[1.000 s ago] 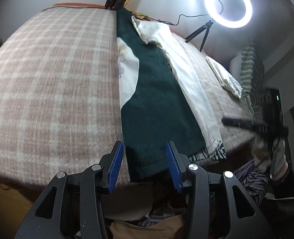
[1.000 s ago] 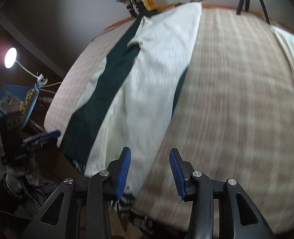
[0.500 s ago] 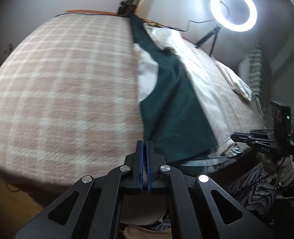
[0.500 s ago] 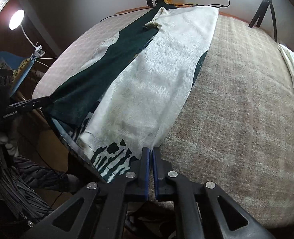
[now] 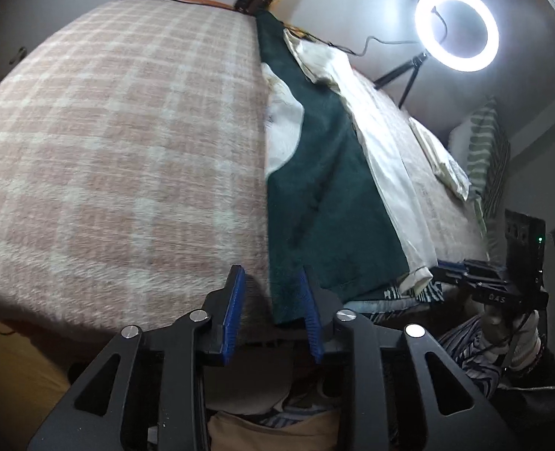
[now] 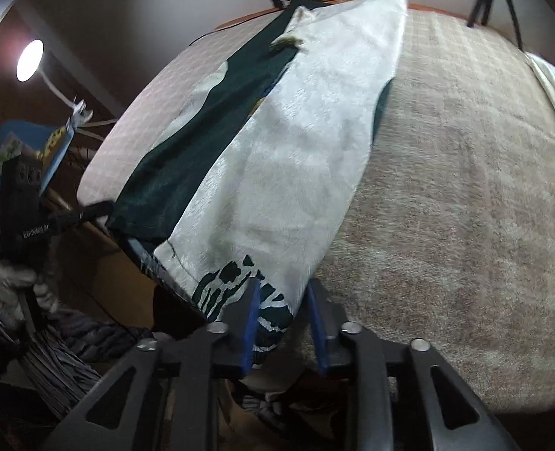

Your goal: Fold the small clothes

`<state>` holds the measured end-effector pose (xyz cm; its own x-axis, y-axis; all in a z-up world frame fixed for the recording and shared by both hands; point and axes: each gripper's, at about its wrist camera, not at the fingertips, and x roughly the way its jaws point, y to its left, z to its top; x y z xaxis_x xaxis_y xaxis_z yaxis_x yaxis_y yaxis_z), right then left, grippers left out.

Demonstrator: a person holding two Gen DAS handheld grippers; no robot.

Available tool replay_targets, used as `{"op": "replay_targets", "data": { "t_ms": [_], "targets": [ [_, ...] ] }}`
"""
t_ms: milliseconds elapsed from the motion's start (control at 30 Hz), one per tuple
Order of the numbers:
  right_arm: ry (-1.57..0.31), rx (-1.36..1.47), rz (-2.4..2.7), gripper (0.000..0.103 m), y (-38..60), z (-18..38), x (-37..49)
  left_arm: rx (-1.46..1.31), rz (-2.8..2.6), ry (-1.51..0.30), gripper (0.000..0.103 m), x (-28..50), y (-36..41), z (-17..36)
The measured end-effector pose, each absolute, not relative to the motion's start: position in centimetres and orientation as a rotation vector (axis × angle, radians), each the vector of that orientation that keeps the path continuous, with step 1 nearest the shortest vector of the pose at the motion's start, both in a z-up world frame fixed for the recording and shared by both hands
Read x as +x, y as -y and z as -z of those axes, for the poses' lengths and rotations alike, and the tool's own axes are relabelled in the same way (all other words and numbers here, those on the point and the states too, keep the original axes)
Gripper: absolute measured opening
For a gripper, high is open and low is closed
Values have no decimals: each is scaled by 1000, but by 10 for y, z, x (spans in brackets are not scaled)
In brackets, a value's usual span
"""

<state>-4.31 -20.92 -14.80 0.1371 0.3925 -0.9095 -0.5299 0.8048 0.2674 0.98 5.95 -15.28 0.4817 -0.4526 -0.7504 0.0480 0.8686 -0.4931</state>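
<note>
A long garment lies lengthwise on the bed, its dark green part (image 5: 326, 203) on the left and its white part (image 6: 296, 150) folded over on the right. A black-and-white striped print (image 6: 236, 282) shows at the near hem. My left gripper (image 5: 270, 282) is at the green near corner. Its jaws are opening, and the green hem lies between them beside the right pad, unpressed. My right gripper (image 6: 283, 289) is at the white near corner. Its jaws are opening too, with the printed hem loose between them.
A pink plaid blanket (image 5: 127, 150) covers the bed. A folded pale cloth (image 5: 443, 158) and a striped pillow (image 5: 492, 150) lie at the far right. A ring light (image 5: 457, 28) stands behind the bed, a desk lamp (image 6: 29, 60) to the left. A person's striped clothing is below the bed edge.
Both grippers stood apart a second ago and were shut at the near hem half a second ago. Their jaws have now parted again. The right gripper shifted left onto the white corner.
</note>
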Motion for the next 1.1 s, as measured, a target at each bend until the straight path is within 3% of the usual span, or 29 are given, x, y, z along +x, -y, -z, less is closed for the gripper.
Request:
{"op": "replay_targets", "data": {
  "t_ms": [33, 200, 267, 333, 367, 633, 700, 733, 833, 1100],
  "targets": [
    [-1261, -156, -667, 2, 206, 148, -44, -433, 334, -1030, 0, 11, -56, 153],
    [-1285, -167, -682, 0, 209, 136, -40, -358, 358, -944, 1, -1, -48, 130],
    [-1287, -245, -706, 6, 207, 134, -42, -332, 356, -942, 1, -4, -47, 130],
    [-1301, -314, -685, 27, 206, 131, -39, -343, 354, -957, 1, -6, -49, 135],
    [-1286, -323, -673, 30, 206, 125, -35, -348, 354, -963, 1, -6, -49, 138],
    [-1185, -257, -784, 34, 142, 74, 42, -437, 355, -967, 0, -3, -64, 143],
    [-1200, -259, -819, 34, 106, 74, 68, -458, 356, -984, 7, -3, -61, 144],
    [-1228, -245, -845, 34, 86, 77, 84, -462, 357, -1000, 14, -2, -60, 145],
    [-1241, -301, -827, 36, 31, 90, 118, -474, 354, -1016, 23, -3, -57, 146],
    [-1364, -461, -674, 35, -56, 153, 173, -502, 381, -1040, 20, -5, -51, 154]
  ]
}}
